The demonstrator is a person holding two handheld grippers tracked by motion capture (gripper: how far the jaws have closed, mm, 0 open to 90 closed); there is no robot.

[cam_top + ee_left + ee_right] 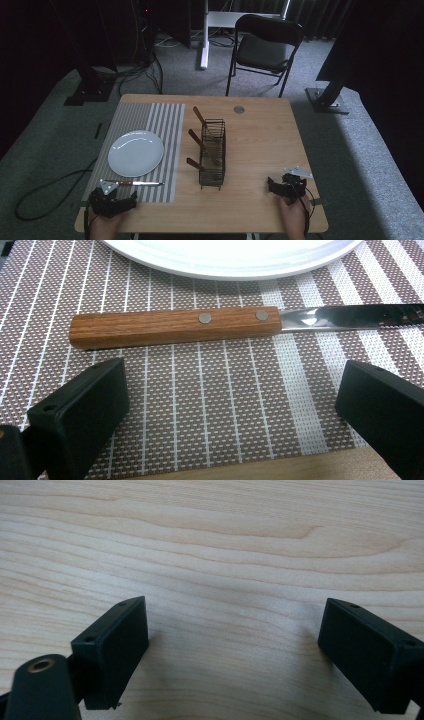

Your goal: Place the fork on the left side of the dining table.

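Note:
A knife with a wooden handle (pixel 172 327) and steel blade lies flat on the striped placemat (pixel 210 400), just below the white plate (pixel 230 257). In the high view the knife (pixel 132 183) lies near the mat's front edge. My left gripper (pixel 230 410) is open, its jaws wide apart just short of the handle, nothing between them. In the high view the left gripper (pixel 112 204) rests at the table's front left. My right gripper (pixel 235 655) is open over bare wood, holding nothing; the high view has the right gripper (pixel 286 187) at the front right.
A black wire caddy (pixel 212 152) stands mid-table with three wooden-handled utensils (pixel 199 141) sticking out. A small round grommet (pixel 239 109) sits near the table's far edge. A folding chair (pixel 265 47) stands beyond the table (pixel 260 145).

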